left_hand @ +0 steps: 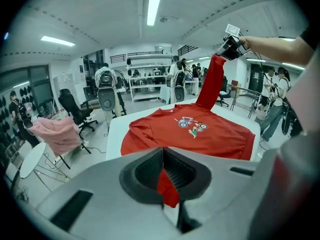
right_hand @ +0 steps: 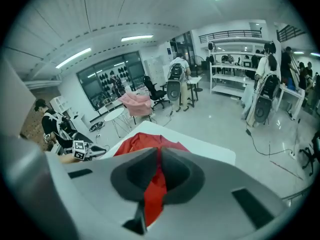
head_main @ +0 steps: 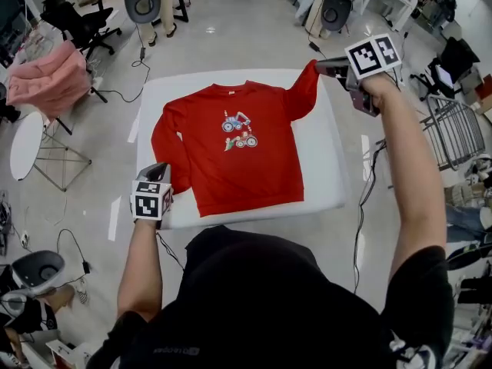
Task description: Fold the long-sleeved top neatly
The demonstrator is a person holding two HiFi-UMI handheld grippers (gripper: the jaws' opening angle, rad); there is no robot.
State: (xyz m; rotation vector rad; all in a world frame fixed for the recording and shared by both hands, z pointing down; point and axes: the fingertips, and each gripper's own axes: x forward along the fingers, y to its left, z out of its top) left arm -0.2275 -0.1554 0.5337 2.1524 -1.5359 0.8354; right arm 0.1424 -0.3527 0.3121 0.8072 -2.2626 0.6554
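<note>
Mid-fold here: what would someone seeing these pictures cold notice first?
The red top lies face up on the white table, cartoon print at its chest. The right tool is shut on one sleeve, holding it lifted above the table's far corner; the left tool is shut on the other sleeve near the front edge.

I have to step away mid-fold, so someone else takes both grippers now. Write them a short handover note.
Left gripper: shut on the cuff of the sleeve on its side, low by the near edge of the table.
Right gripper: shut on the other sleeve at its cuff, raised above the far right corner, with that sleeve pulled up off the table.
Top: front up, body flat on the table.
Done: top spread, both cuffs gripped. No fold shows yet.
Left: probably bring both sleeves across the body, then fold the body.
</note>
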